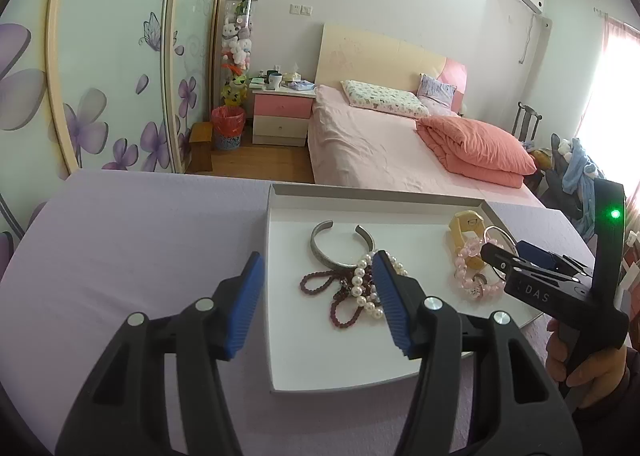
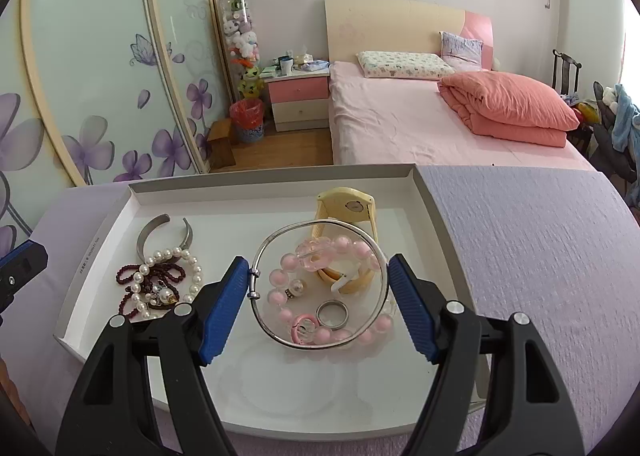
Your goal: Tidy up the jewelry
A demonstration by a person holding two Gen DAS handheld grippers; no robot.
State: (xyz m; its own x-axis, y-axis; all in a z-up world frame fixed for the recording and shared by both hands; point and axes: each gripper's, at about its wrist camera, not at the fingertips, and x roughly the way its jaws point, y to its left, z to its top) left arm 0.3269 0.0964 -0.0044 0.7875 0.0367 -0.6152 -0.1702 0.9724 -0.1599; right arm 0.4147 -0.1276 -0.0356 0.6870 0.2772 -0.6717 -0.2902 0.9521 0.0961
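Observation:
A white shallow box [image 1: 280, 336] [image 2: 432, 208] on the lavender table holds the jewelry. At its left lie a silver cuff [image 1: 320, 252] [image 2: 146, 236], a pearl strand [image 1: 362, 288] [image 2: 192, 260] and dark red beads [image 1: 316, 282] [image 2: 128, 276], tangled together. At its right lie a yellow watch [image 1: 464, 226] [image 2: 348, 208], a pink bead bracelet [image 1: 466, 262] [image 2: 280, 280], a thin silver bangle [image 2: 264, 248] and a small ring [image 2: 332, 314]. My left gripper [image 1: 318, 276] is open over the box's left edge. My right gripper [image 2: 318, 284] [image 1: 496, 256] is open, fingers either side of the bangle.
The lavender table [image 1: 120, 256] [image 2: 540, 256] stretches on both sides of the box. Beyond its far edge are a pink bed [image 1: 380, 144], a bedside cabinet [image 1: 282, 112] and a flowered wardrobe [image 1: 100, 76]. A chair with clothes [image 1: 572, 168] stands at the right.

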